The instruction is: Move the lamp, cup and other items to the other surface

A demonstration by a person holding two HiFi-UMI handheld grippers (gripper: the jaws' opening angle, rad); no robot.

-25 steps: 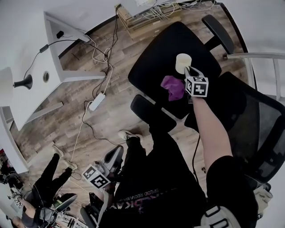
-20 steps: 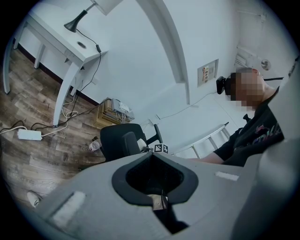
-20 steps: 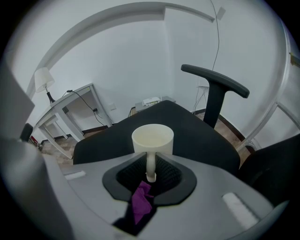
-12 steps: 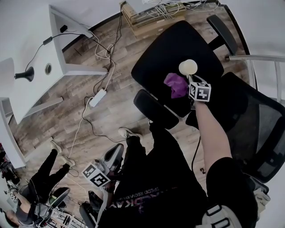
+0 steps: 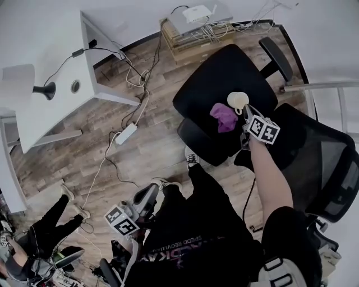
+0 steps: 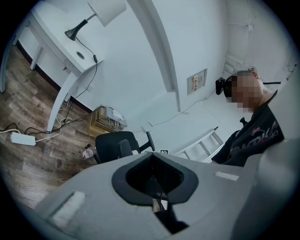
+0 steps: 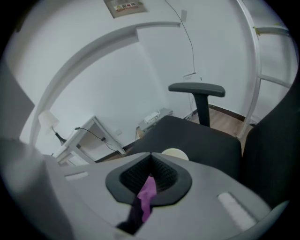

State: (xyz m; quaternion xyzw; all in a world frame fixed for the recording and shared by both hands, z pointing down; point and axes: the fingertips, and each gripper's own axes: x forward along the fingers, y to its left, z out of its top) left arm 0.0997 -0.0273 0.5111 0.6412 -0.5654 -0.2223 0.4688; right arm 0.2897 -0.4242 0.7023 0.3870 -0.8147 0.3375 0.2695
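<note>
— Wooden floor [image 5: 162, 146] below; on the black chair seat [image 5: 213, 84] the cup [image 5: 237, 100] sits just beside the purple cloth [image 5: 224, 117]. Left tongs [image 6: 152, 161]?
— Pressed together, empty; lamp [image 6: 107, 9] on the white counter [image 6: 61, 47] beyond. Right tongs [image 7: 151, 161] have just closed on a thin cloth fold: it could slip, or snag the cup.

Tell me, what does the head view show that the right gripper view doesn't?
Only the head view: the power strip on the wooden floor and the person's legs. Only the right gripper view: the jaws of the right gripper, just closed, pinching the purple cloth. Both: that cloth, the black chair, cream cup, white desk and lamp.
</note>
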